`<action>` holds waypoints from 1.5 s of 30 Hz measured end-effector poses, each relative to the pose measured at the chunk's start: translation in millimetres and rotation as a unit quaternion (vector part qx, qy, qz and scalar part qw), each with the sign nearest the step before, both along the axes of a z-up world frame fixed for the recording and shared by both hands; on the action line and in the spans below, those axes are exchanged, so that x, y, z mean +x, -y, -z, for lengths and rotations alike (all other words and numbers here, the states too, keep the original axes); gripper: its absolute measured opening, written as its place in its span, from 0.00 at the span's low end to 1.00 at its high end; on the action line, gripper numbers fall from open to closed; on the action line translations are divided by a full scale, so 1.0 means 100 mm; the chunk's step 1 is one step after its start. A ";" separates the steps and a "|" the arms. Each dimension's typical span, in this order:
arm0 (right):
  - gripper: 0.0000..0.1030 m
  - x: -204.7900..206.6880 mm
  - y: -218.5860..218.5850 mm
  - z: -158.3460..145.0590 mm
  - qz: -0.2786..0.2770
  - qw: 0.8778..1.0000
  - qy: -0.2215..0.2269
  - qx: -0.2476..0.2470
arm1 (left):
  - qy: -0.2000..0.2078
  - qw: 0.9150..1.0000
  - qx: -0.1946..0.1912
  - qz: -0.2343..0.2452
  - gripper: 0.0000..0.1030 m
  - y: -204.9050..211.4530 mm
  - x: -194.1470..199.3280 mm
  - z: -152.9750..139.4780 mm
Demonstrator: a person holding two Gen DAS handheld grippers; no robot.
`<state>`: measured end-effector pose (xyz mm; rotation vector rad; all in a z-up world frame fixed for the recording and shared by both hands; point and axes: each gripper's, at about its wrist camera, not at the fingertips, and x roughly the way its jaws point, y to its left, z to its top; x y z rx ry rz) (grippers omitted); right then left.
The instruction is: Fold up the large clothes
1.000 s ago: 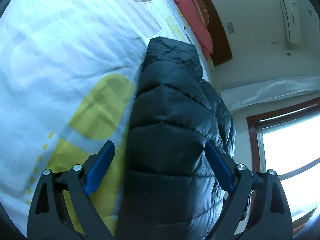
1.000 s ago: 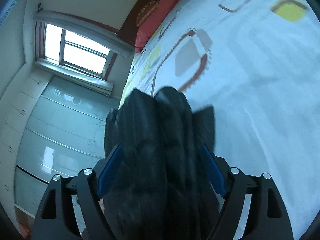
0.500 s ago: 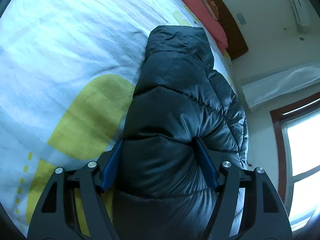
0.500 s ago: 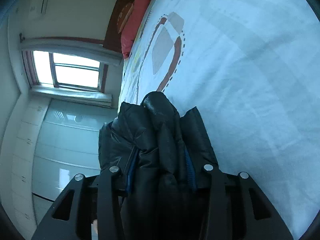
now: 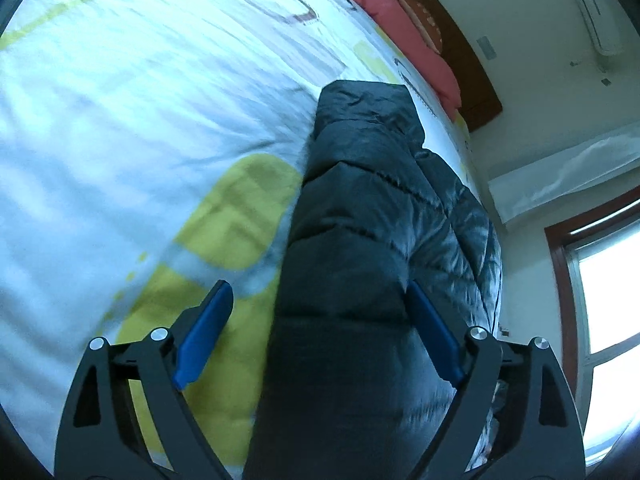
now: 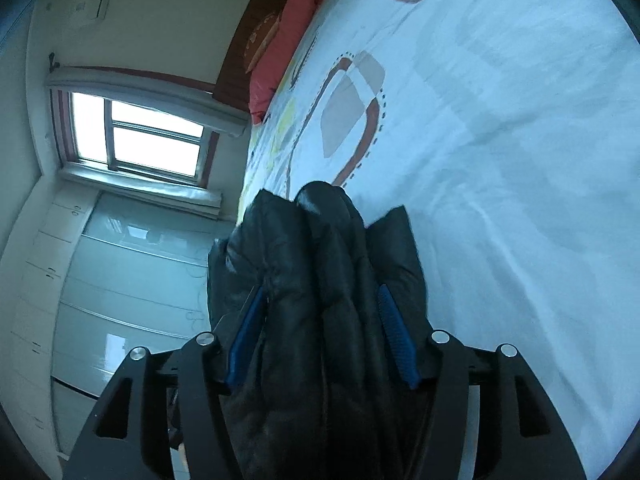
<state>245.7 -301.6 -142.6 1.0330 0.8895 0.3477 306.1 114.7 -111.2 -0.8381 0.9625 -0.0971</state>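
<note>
A dark quilted puffer jacket point(image 5: 360, 240) lies bunched on the patterned bedsheet point(image 5: 120, 120). My left gripper point(image 5: 320, 300) is open, its blue pads point(image 5: 204, 332) spread on either side of a fold of the jacket; the left pad stands clear of the fabric. In the right wrist view the jacket point(image 6: 320, 280) fills the space between the pads. My right gripper point(image 6: 320, 296) is shut on a thick bundle of it, both blue pads point(image 6: 394, 332) pressed into the fabric.
The bed point(image 6: 500, 120) spreads wide to one side of the jacket. Red pillows point(image 5: 400, 32) and a dark wooden headboard point(image 5: 472, 76) are at the far end. A window point(image 6: 152, 136) and pale wardrobe doors point(image 6: 132, 280) stand beyond the bed edge.
My left gripper was open, closed on the jacket fold half a second ago, and has opened wide again. My right gripper closed on the jacket bundle and has eased slightly wider, still gripping.
</note>
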 end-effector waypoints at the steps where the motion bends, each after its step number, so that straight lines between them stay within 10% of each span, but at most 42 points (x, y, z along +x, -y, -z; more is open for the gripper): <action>1: 0.56 -0.04 0.01 -0.01 0.001 1.000 -0.001 -0.006 | 0.002 1.000 0.006 0.001 0.86 -0.01 -0.06 -0.01; 8: 0.56 -0.57 -0.12 -0.34 0.011 0.989 -0.002 -0.147 | 0.022 0.994 0.108 0.025 0.86 0.16 -0.53 -0.28; 21: 0.73 -1.71 -0.79 -1.05 0.018 0.922 0.060 -0.382 | 0.065 0.970 0.234 0.018 0.95 0.50 -1.52 -0.70; 45: 0.76 -2.43 -1.37 -1.33 0.008 0.876 0.125 -0.467 | 0.117 0.927 0.356 0.023 0.95 1.07 -2.35 -1.15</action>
